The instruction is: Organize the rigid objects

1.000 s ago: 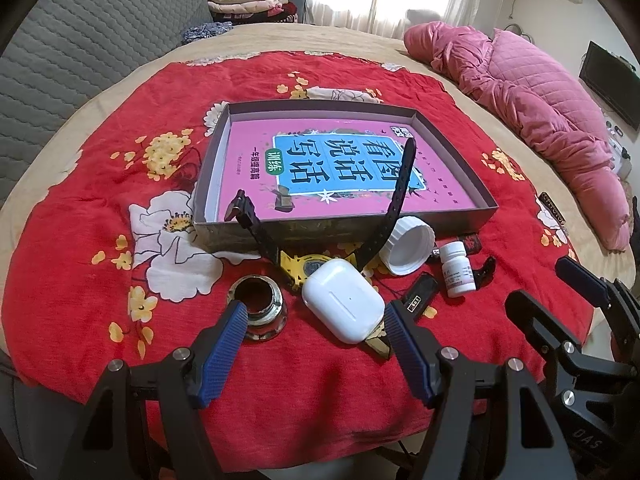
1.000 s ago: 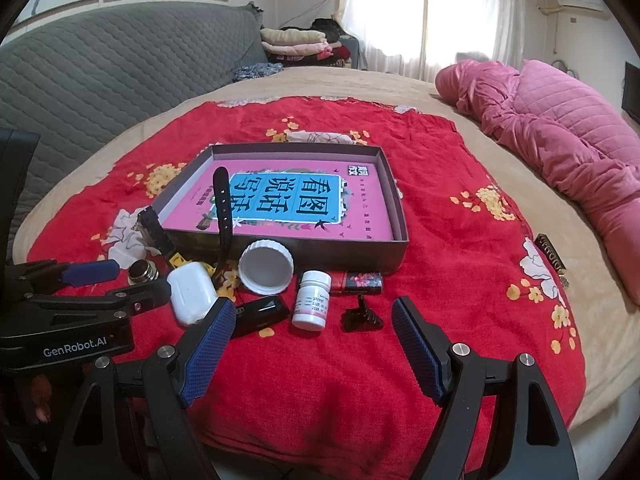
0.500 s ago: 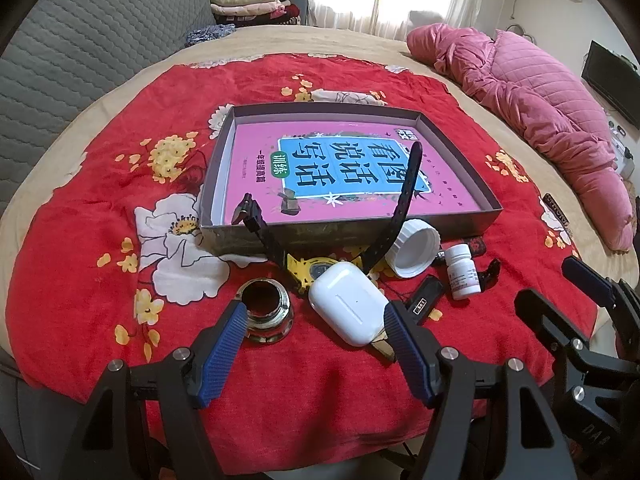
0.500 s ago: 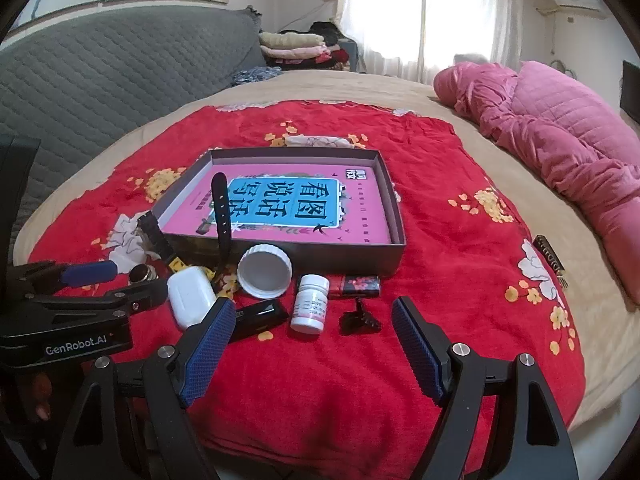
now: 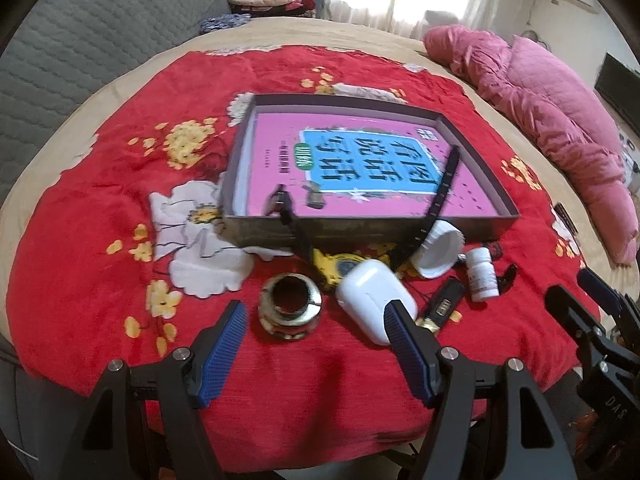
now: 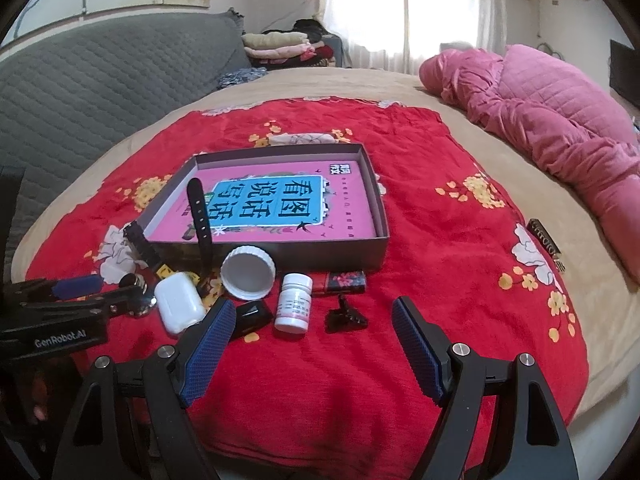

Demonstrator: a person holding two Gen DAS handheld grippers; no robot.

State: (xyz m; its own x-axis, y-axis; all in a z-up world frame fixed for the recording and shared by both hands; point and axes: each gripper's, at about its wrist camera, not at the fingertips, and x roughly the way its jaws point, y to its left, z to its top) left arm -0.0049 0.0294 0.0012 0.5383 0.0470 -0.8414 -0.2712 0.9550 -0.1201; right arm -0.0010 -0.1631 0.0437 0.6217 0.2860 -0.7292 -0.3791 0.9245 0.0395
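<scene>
A grey shallow box (image 5: 400,234) (image 6: 332,254) holding a pink book lies on the red floral cloth. In front of it sit a metal ring (image 5: 289,306), a white earbud case (image 5: 374,298) (image 6: 178,306), a yellow watch with a black strap (image 5: 442,188) (image 6: 200,216) leaning on the box wall, a white lid (image 5: 438,248) (image 6: 248,272), a white pill bottle (image 5: 482,274) (image 6: 294,306), a black lighter (image 5: 444,304) (image 6: 250,318), a black clip (image 6: 344,316) and a floral lighter (image 6: 346,282). My left gripper (image 5: 316,330) is open just short of the ring and case. My right gripper (image 6: 312,326) is open in front of the pill bottle and clip.
A pink quilted blanket (image 6: 560,128) lies along the right side of the bed. A grey padded headboard (image 6: 100,80) runs along the left. Folded clothes (image 6: 284,46) are stacked at the back. A small dark packet (image 6: 546,244) lies at the cloth's right edge.
Both grippers have eased back and up slightly, so the objects sit a little farther off. No object on the cloth has moved.
</scene>
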